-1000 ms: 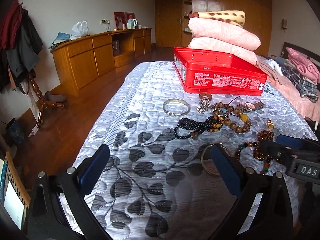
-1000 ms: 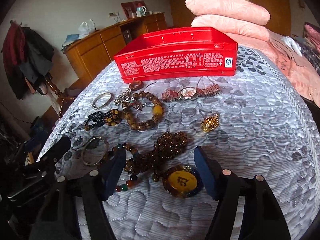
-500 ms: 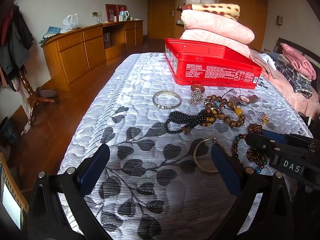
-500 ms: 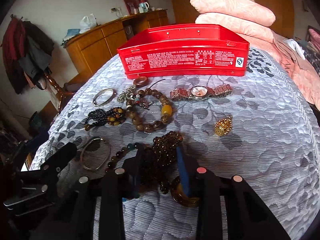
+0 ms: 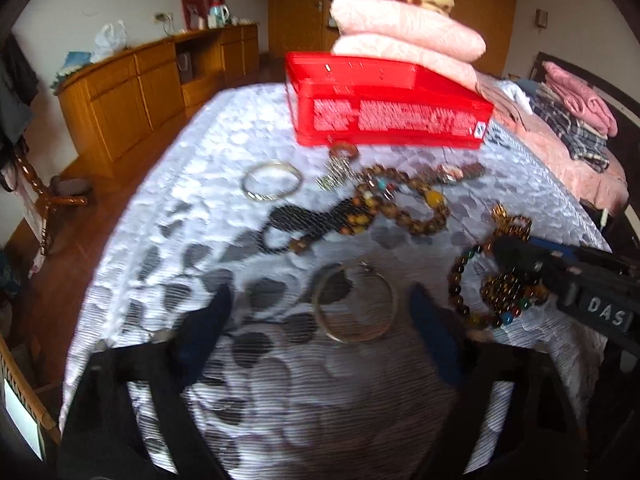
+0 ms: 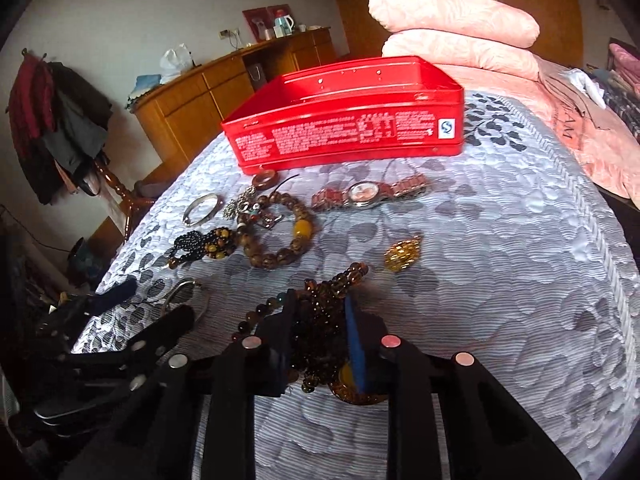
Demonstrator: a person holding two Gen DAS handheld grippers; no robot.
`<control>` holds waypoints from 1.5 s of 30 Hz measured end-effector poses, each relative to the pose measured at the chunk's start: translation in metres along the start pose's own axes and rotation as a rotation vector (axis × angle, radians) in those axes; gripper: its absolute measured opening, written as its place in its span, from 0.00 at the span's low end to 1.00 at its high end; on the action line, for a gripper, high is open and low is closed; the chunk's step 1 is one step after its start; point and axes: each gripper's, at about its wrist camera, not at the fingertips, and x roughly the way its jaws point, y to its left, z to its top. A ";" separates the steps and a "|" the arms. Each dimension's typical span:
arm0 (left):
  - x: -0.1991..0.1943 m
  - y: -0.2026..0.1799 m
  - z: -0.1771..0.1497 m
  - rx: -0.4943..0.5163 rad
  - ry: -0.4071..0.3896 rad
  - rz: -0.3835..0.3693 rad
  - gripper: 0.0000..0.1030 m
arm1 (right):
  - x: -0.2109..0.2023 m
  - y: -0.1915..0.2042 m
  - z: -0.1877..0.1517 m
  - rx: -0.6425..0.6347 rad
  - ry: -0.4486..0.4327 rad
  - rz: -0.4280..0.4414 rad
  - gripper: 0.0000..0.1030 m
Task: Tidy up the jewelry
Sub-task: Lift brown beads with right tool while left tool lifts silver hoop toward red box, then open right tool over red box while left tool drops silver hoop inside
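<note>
Amber bead necklace [image 6: 320, 320]: bunched on the bed's near part, pinched in the right claw [image 6: 320, 336], whose jaws have just closed narrow on it.
Silver bangle [image 5: 354, 306]: flat on the quilt [image 5: 192, 184] between the left claw's [image 5: 320, 320] pads, untouched; jaws still wide, just been closing.
Red tin [image 6: 352, 128]: open, beyond the jewelry spread.
Open room: bare quilt right of the gold pendant [image 6: 402, 256], up to the bed's right edge.
</note>
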 end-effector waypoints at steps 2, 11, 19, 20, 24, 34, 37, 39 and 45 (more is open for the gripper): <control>0.006 -0.003 0.000 0.003 0.018 0.013 0.70 | -0.004 -0.003 0.002 -0.002 -0.011 -0.004 0.22; 0.005 -0.007 0.003 0.012 0.014 -0.004 0.42 | 0.002 -0.008 0.001 0.003 0.001 0.000 0.22; -0.010 0.005 0.012 -0.029 -0.032 -0.046 0.42 | -0.010 -0.005 0.013 -0.017 -0.032 0.015 0.22; -0.013 0.006 0.016 -0.031 -0.043 -0.050 0.42 | -0.012 -0.004 0.016 -0.020 -0.041 0.018 0.22; -0.025 0.005 0.033 -0.014 -0.100 -0.051 0.42 | -0.026 -0.003 0.034 -0.033 -0.081 0.046 0.22; -0.035 -0.004 0.116 0.042 -0.239 -0.084 0.42 | -0.048 -0.017 0.108 -0.058 -0.186 0.083 0.22; -0.027 -0.008 0.150 0.055 -0.263 -0.093 0.42 | -0.045 -0.023 0.139 -0.054 -0.205 0.096 0.22; -0.017 -0.012 0.170 0.058 -0.269 -0.096 0.42 | -0.040 -0.027 0.159 -0.056 -0.225 0.093 0.22; 0.031 -0.021 0.216 0.057 -0.231 -0.100 0.42 | -0.002 -0.040 0.196 -0.039 -0.206 0.074 0.22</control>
